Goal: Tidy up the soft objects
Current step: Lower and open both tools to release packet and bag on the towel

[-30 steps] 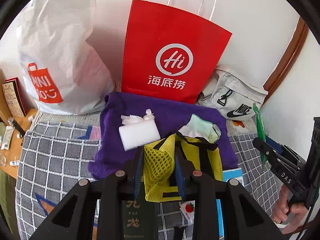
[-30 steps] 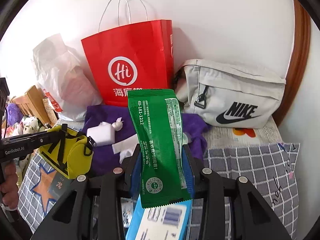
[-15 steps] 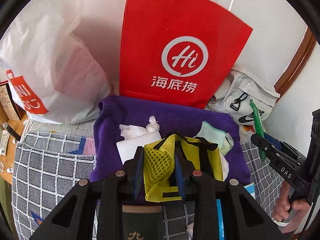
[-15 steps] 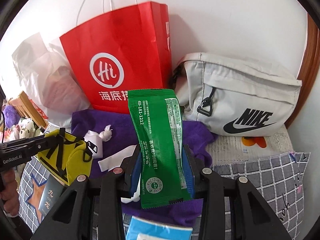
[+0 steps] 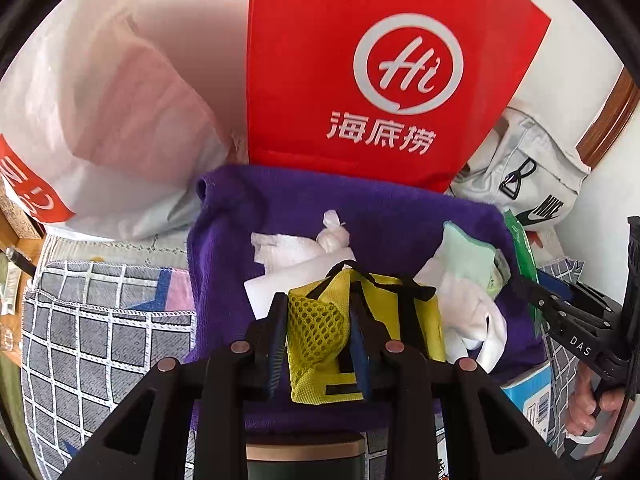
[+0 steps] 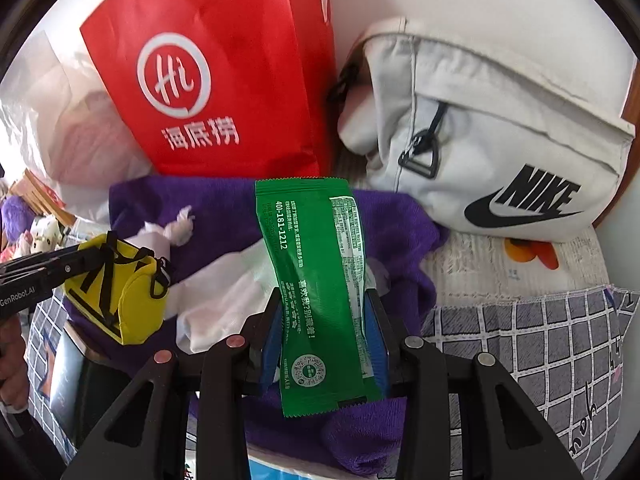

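**Pouch and packet held over the purple towel**

Left wrist view: A yellow pouch (image 5: 320, 332) with black straps and a mesh panel is pinched between the blue-padded fingers of the left gripper (image 5: 318, 336), and is held above a purple towel (image 5: 280, 216). On the towel, crumpled white tissue (image 5: 296, 246) and a pale green cloth (image 5: 466, 256) are seen. Behind the towel, a red paper bag (image 5: 380, 60) is stood against the wall, with a white plastic bag (image 5: 100, 100) to its left and a grey Nike bag (image 5: 532, 184) to its right. The right gripper (image 5: 532, 292) is seen at the right edge, with a hand (image 5: 588, 404) on its handle.

Right wrist view: A green packet (image 6: 320, 288) is clamped upright between the fingers of the right gripper (image 6: 324, 340), above the purple towel (image 6: 396, 220). The yellow pouch (image 6: 124, 292) is seen at the left, gripped by the left gripper (image 6: 86, 260). A checked grey cloth (image 6: 540, 340) is spread at the right.
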Tool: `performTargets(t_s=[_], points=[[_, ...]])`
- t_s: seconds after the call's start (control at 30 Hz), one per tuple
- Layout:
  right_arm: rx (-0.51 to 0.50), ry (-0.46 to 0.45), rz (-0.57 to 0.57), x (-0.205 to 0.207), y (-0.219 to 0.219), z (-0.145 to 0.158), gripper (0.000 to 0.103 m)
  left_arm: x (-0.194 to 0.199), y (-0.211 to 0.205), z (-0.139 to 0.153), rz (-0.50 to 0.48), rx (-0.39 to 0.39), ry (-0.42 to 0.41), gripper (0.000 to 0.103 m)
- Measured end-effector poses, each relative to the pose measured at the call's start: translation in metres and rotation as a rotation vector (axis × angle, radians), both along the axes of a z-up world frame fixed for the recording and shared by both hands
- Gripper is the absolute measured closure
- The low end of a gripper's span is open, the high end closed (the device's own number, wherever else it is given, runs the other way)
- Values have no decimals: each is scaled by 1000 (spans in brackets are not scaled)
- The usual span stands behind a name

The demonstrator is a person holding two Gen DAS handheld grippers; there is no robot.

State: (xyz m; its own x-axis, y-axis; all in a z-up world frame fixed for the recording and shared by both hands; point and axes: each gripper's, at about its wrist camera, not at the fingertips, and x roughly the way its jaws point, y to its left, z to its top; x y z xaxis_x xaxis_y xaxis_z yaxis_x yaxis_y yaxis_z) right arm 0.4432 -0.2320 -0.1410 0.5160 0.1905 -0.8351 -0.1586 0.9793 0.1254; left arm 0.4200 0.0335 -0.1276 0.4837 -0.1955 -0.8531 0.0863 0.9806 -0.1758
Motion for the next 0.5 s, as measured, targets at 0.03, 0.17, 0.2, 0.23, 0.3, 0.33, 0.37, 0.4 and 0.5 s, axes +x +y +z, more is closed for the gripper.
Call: performTargets(t_s=[0.03, 0.17, 0.2, 0.23, 0.3, 0.33, 0.37, 0.4, 0.5], points=[[0, 11, 4, 1, 0, -2, 65, 0, -1, -1, -5, 0, 3, 76], [-20, 45, 15, 4, 0, -12, 65, 2, -4, -5, -6, 29, 2, 76], [-17, 52, 15, 4, 0, -13, 65, 3, -5, -7, -5, 36, 4, 76], [-13, 66, 23, 5, 1, -16, 65, 3, -5, -7, -4, 34, 7, 76], [-13, 75, 35, 5, 3, -18, 65, 4, -6, -11, -12, 28, 17, 76], [-17, 75, 38, 5, 5, -19, 65, 4, -7, -12, -15, 30, 20, 75], [-20, 76, 38, 5, 5, -19, 65, 5, -8, -12, -17, 33, 22, 75], [-21, 77, 39, 6, 6, -20, 65, 5, -8, -13, -17, 32, 24, 75], [-25, 86, 40, 7, 6, -23, 64, 5, -9, -16, -20, 30, 35, 74]])
